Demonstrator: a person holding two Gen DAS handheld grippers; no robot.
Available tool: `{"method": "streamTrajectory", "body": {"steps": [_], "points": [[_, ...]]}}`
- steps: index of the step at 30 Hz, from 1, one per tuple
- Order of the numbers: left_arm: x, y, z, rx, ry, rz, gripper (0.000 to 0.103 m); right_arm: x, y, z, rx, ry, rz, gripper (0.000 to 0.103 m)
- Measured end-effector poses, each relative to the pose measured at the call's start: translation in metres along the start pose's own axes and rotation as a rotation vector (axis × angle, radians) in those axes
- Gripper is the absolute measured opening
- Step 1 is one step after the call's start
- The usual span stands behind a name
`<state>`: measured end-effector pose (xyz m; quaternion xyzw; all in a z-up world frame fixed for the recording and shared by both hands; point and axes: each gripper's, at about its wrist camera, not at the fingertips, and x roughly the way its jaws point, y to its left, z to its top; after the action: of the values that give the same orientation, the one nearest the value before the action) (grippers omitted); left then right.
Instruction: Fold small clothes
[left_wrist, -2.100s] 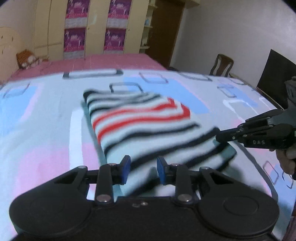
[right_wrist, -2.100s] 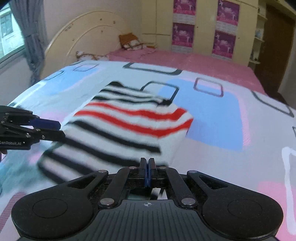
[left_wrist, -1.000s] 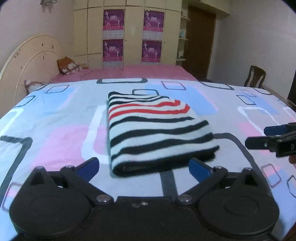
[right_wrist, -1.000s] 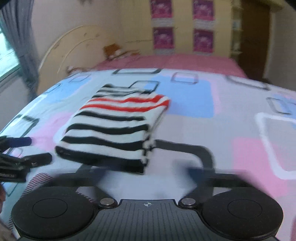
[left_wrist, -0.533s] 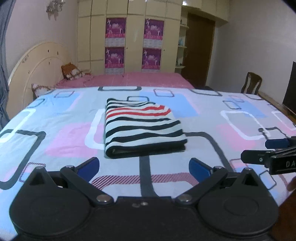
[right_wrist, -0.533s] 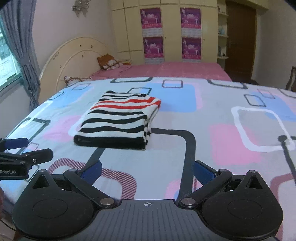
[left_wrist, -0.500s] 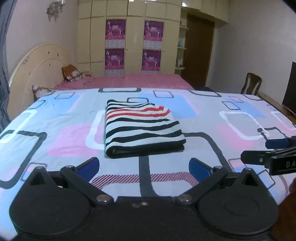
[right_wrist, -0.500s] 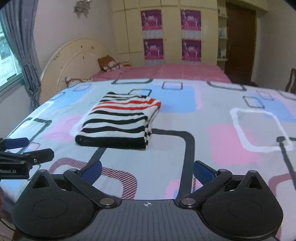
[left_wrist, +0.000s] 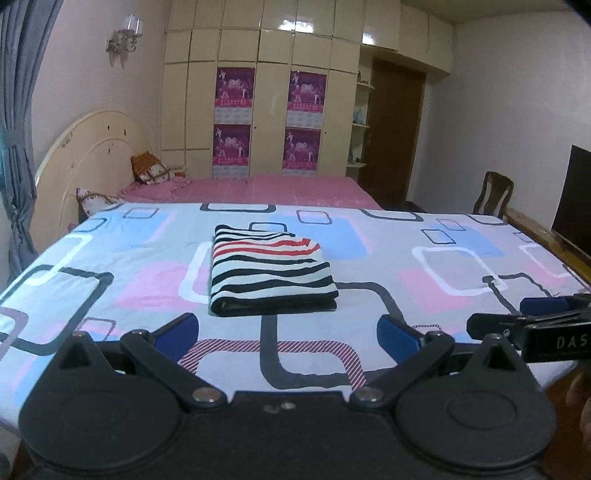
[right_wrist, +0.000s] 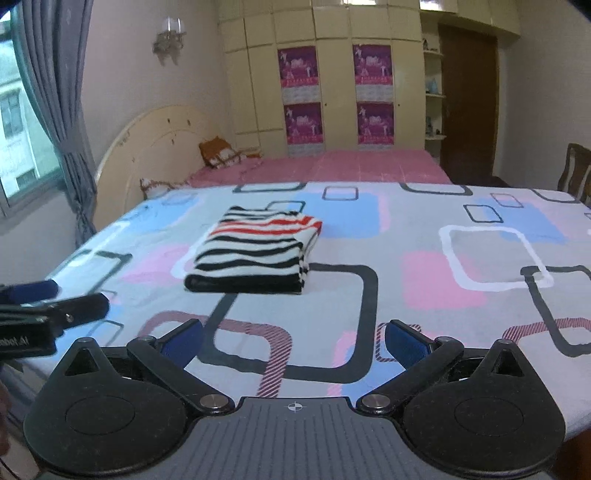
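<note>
I see a bed (left_wrist: 369, 266) under a patterned sheet, wardrobe (left_wrist: 266, 110) behind. The folded striped garment (left_wrist: 269, 273) lies mid-bed, bare sheet all round. My left gripper (left_wrist: 288, 332) and right gripper (right_wrist: 293, 341) hover near the bed's front edge, jaws wide, empty.

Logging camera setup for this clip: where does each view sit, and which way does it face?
Left wrist: on the left gripper, jaws open at the bottom edge, facing across the bed toward the wardrobe; the right gripper shows at right.
Right wrist: on the right gripper, jaws open, facing the same way from further right; the left gripper shows at left.
Shared: the folded striped garment, untouched on the patterned sheet.
</note>
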<state>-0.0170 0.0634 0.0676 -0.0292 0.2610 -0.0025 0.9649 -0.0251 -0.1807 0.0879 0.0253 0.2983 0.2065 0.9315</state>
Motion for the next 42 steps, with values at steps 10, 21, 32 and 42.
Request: {"method": "streamTrajectory", "body": {"steps": [10, 21, 32, 42], "points": [[-0.007, -0.002, 0.001, 0.014, -0.022, 0.001, 0.103, -0.010, 0.000, 0.001, -0.005, -0.024, -0.005, 0.103], [-0.008, -0.003, 0.003, 0.018, -0.033, -0.003, 0.103, -0.008, -0.003, 0.001, -0.012, -0.027, -0.003, 0.103], [-0.009, -0.005, 0.004, 0.024, -0.033, -0.009, 0.103, -0.009, -0.009, 0.003, -0.009, -0.030, -0.004, 0.103], [-0.008, -0.005, 0.004, 0.025, -0.033, -0.014, 0.103, -0.010, -0.012, 0.005, -0.012, -0.033, -0.015, 0.103]]}}
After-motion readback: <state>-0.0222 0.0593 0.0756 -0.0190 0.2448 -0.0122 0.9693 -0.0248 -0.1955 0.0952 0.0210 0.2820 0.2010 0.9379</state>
